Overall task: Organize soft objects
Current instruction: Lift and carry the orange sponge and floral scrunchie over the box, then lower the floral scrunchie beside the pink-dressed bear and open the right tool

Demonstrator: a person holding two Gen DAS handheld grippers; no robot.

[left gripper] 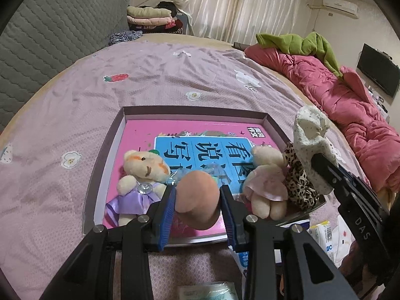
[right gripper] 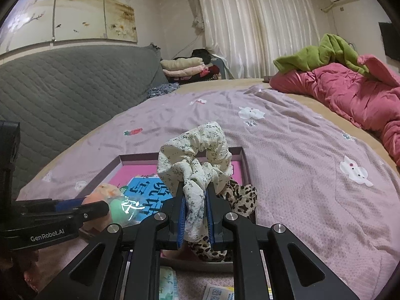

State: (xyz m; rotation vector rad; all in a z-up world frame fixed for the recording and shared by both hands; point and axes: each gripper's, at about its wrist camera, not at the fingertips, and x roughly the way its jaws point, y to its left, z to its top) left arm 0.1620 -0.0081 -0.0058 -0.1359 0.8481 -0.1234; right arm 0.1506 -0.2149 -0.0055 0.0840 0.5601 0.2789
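Two grippers each pinch a soft thing over a shallow box tray on the lilac bedspread

Left gripper has its blue pads pressed onto a peach plush piece, held just above the tray's near edge; right gripper clamps a cream floral scrunchie, its loop standing up over the tray's right side. Inside the tray, on a pink book, a bear in a purple dress lies at the left, a bear in a pink dress at the right, and a leopard-print scrunchie rests against the tray's right wall. Well beyond the tray's right, a red quilt is heaped
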